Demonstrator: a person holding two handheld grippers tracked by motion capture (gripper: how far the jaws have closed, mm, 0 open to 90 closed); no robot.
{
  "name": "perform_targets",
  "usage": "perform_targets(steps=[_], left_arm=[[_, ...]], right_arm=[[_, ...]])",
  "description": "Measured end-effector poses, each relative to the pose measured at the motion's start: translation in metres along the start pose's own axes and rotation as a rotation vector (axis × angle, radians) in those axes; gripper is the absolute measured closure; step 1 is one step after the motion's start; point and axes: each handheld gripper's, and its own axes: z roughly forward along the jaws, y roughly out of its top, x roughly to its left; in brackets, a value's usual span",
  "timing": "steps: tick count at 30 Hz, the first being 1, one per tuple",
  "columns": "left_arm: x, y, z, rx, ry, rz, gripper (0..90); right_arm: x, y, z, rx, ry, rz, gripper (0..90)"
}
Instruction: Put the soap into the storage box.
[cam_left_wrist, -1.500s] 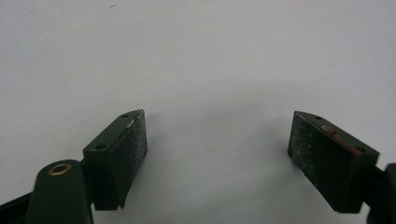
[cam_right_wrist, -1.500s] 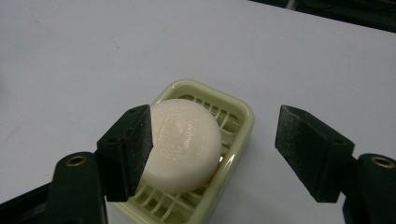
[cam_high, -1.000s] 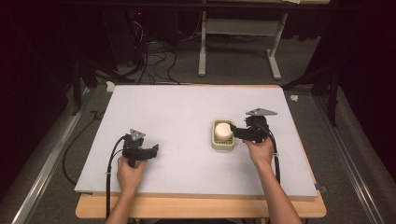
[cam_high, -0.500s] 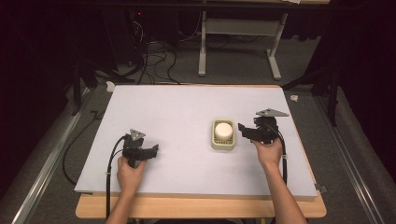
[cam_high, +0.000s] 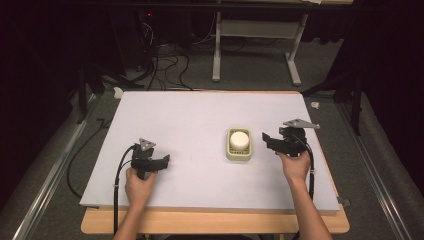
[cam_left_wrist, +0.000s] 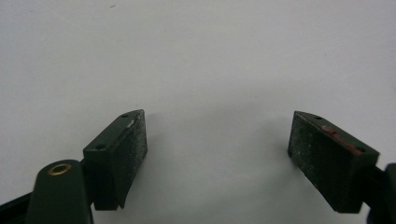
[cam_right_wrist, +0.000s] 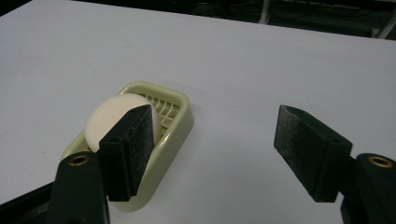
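A pale green soap dish lies right of the table's middle, and a round white soap rests on its ribbed floor. My right gripper hovers just right of the dish, pointing left at it, jaws apart and holding nothing. In the right gripper view the dish and soap sit behind the left jaw, outside the gap of that gripper. My left gripper rests at the front left, open and pointing right. The left gripper view has its jaws wide over bare white surface.
The white table top lies on a wooden board whose edge shows along the front. Behind the table are a metal stand and cables on the floor. A small white object sits off the far left corner.
My right gripper has drawn back to the right, away from the soap dish, which stays where it was. The left gripper has kept still.
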Motion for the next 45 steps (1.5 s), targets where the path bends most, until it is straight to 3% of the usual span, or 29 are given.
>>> perform_targets(steps=[29,45], left_arm=[[0.0,0.0,0.0,0.0,0.001,0.001,20.1],[0.0,0.0,0.0,0.0,0.001,0.002,20.1]], right_arm=[[-0.022,-0.029,-0.021,-0.019,-0.017,0.053,29.6],[-0.026,-0.044,-0.026,-0.01,-0.026,0.065,29.9]])
